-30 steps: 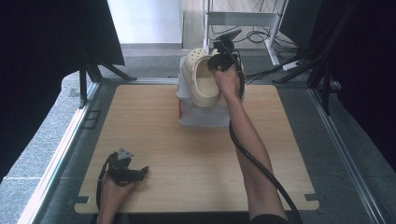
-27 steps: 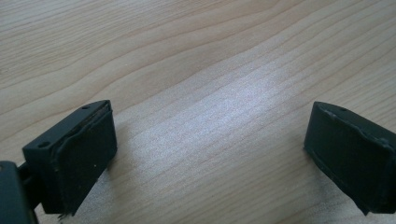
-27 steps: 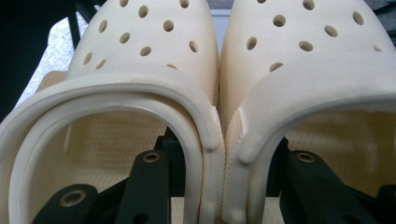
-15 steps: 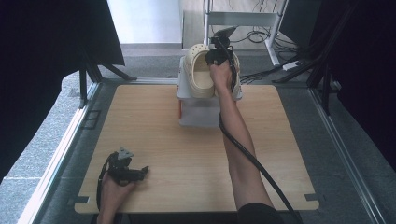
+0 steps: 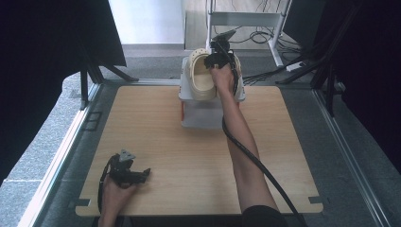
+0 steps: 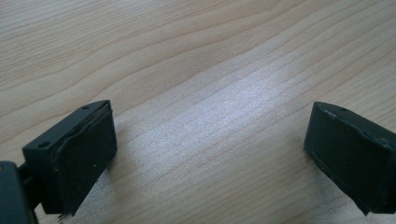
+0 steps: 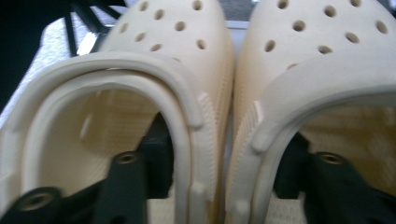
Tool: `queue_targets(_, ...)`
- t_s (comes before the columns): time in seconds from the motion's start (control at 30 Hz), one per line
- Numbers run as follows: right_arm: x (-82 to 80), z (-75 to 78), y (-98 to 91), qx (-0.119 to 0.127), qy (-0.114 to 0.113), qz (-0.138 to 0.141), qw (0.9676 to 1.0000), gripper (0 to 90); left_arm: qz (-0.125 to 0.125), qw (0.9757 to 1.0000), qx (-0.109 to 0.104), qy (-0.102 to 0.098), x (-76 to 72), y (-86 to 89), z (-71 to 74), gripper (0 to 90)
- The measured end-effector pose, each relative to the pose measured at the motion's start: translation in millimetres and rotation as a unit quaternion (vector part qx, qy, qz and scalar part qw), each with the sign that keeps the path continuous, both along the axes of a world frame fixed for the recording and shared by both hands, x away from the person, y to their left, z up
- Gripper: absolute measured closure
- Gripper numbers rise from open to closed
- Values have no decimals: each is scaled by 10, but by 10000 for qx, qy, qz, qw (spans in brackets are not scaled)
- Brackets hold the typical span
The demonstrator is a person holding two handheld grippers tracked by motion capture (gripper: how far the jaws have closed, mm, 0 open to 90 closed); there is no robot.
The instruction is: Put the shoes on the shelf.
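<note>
A pair of cream clogs with holes stands side by side over a white box at the table's far edge. The left clog is plain to see; the right clog is partly behind the hand. My right gripper has one jaw inside each clog and is shut on their two touching inner walls. My left gripper lies on the wooden table near the front left corner, open, with bare wood between its jaws.
The right forearm and a black cable stretch across the table's right half. A metal frame runs along the table's left side. A white rack and cables stand on the floor beyond the box.
My right gripper has carried the two clogs a little farther from the person, over the box's back part. The left gripper has not moved.
</note>
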State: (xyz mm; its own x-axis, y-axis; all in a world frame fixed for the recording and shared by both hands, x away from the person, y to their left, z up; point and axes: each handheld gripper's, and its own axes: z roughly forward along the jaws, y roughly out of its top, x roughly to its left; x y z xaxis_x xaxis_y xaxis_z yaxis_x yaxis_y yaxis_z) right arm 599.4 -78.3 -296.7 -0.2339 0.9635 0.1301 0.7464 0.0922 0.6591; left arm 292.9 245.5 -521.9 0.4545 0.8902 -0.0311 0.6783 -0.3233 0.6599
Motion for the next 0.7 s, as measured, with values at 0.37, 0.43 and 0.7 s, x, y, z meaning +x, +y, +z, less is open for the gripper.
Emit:
queue_targets(0.37,-227,114,-145,169,-315,795,9962,240,5,10000,0,-8,0,-1,-2,21)
queue_targets(0.43,-330,140,-154,46,-350,1116,9931,171,6,10000,1,-10,0,-2,-2,22)
queue_targets(0.7,-606,210,-231,20,-545,1589,9858,142,11,10000,5,-14,0,-3,-2,22)
